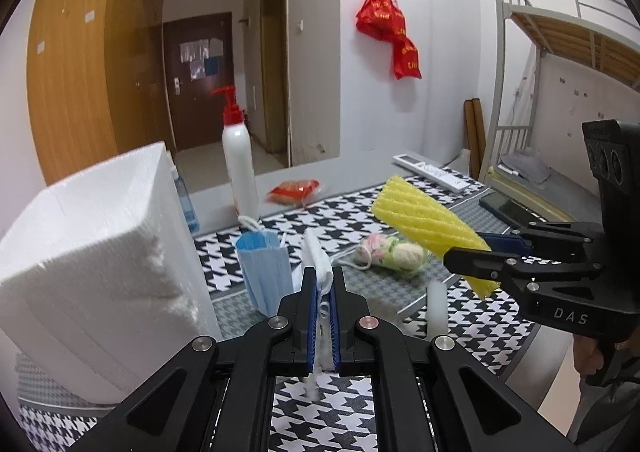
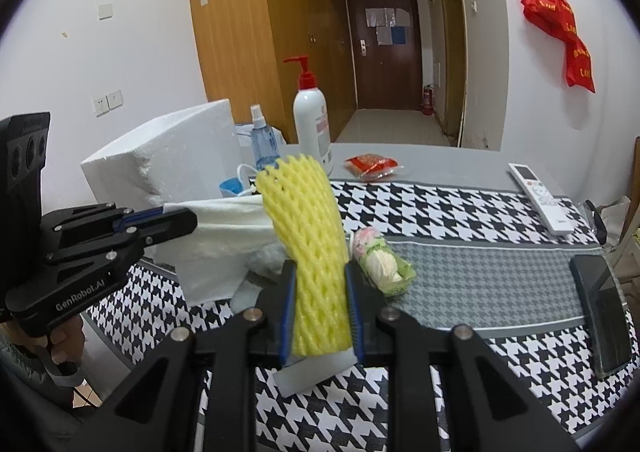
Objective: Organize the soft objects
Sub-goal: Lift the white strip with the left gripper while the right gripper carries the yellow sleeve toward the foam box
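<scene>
Left gripper pinches thin white cloth; right gripper squeezes yellow foam net. Limp cloth may slip out.

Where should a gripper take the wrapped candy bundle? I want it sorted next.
Grip the candy bundle across its middle, coming from above. It lies on its side on the tablecloth, rounded and apart from other things, so its long flanks look free for the fingers. Both grippers are busy: the right gripper holds the foam net, the left gripper a white cloth.
</scene>
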The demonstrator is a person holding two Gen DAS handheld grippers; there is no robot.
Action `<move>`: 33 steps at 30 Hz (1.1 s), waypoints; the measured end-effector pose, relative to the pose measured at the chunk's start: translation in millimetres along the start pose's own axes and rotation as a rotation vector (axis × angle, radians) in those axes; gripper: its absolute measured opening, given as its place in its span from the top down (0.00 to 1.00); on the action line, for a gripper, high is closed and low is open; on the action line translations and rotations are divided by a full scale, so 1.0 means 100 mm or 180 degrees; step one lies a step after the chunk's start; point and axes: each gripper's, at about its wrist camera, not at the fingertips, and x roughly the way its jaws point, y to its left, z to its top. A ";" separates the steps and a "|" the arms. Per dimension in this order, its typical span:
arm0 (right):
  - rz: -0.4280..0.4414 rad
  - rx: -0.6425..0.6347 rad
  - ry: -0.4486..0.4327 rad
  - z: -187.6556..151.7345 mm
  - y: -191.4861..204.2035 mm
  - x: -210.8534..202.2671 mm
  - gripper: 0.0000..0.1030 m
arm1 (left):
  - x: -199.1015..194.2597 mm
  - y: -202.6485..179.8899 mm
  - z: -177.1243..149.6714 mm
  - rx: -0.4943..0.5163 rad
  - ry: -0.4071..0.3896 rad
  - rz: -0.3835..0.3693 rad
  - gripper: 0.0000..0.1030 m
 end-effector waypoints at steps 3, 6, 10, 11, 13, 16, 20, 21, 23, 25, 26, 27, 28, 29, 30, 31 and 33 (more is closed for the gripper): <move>0.0003 -0.0022 -0.0046 0.02 0.03 -0.05 0.74 | -0.06 -0.02 0.02 0.0016 -0.0049 0.0018 0.94; 0.0008 -0.0045 -0.0089 0.05 0.05 -0.09 0.74 | -0.12 -0.02 0.05 0.0027 -0.0104 0.0038 0.94; 0.0016 -0.0074 -0.0144 0.10 0.08 -0.14 0.74 | -0.18 -0.02 0.08 0.0035 -0.0151 0.0074 0.94; 0.0019 -0.0073 -0.0150 0.10 0.09 -0.16 0.74 | -0.20 -0.02 0.09 0.0032 -0.0162 0.0085 0.94; 0.0000 -0.0090 -0.0162 0.12 0.11 -0.18 0.74 | -0.23 -0.02 0.11 0.0025 -0.0177 0.0092 0.94; 0.0005 -0.0111 -0.0192 0.14 0.15 -0.22 0.74 | -0.28 -0.01 0.13 0.0034 -0.0218 0.0116 0.94; 0.0005 -0.0123 -0.0231 0.18 0.18 -0.27 0.74 | -0.35 0.03 0.18 0.0026 -0.0270 0.0154 0.94; 0.0004 -0.0131 -0.0244 0.19 0.19 -0.28 0.74 | -0.36 0.03 0.19 0.0025 -0.0275 0.0168 0.94; 0.0001 -0.0147 -0.0254 0.21 0.22 -0.29 0.74 | -0.39 0.04 0.21 0.0028 -0.0289 0.0189 0.94; -0.0011 -0.0157 -0.0253 0.22 0.23 -0.29 0.74 | -0.41 0.04 0.22 0.0035 -0.0300 0.0198 0.94; -0.0009 -0.0163 -0.0257 0.22 0.24 -0.30 0.74 | -0.42 0.04 0.24 0.0030 -0.0305 0.0196 0.94; -0.0001 -0.0167 -0.0262 0.23 0.24 -0.30 0.74 | -0.43 0.05 0.24 0.0027 -0.0305 0.0196 0.94; 0.0005 -0.0170 -0.0268 0.23 0.25 -0.31 0.74 | -0.43 0.05 0.25 0.0029 -0.0307 0.0202 0.94; 0.0015 -0.0175 -0.0276 0.24 0.26 -0.31 0.74 | -0.44 0.04 0.26 0.0036 -0.0314 0.0213 0.94; 0.0019 -0.0184 -0.0283 0.25 0.27 -0.32 0.74 | -0.45 0.04 0.27 0.0039 -0.0321 0.0218 0.94; 0.0013 -0.0192 -0.0292 0.25 0.27 -0.33 0.74 | -0.46 0.04 0.28 0.0036 -0.0326 0.0215 0.94; 0.0014 -0.0195 -0.0311 0.27 0.27 -0.35 0.74 | -0.49 0.04 0.31 0.0037 -0.0352 0.0218 0.94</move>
